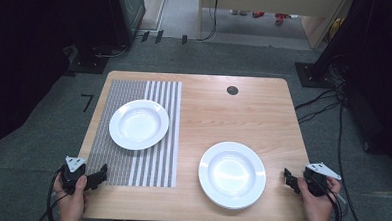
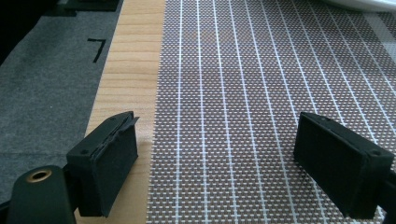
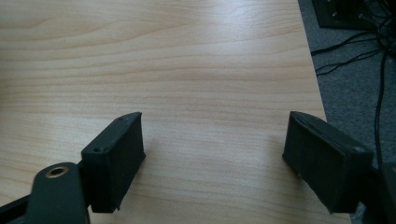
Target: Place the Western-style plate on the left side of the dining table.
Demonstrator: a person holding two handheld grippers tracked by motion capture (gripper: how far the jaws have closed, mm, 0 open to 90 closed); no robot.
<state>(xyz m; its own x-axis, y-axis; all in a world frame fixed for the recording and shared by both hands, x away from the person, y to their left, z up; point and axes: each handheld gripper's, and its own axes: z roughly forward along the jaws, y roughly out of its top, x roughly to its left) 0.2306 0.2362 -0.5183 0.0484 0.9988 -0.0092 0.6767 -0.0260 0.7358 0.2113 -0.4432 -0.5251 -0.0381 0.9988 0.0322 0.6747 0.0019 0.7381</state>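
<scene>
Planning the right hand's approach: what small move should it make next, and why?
Probably slide the right gripper leftward toward the near plate. Its jaws stand open with nothing between them, over bare table near the right edge, apart from the plate's rim.

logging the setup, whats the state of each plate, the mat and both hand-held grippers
left hand-held gripper: open, nothing between its jaws, over the mat's near edge
right hand-held gripper: open, nothing held, over bare table
plate on the mat: upright, empty
plate on bare wood: upright, empty
mat: lying flat
</scene>
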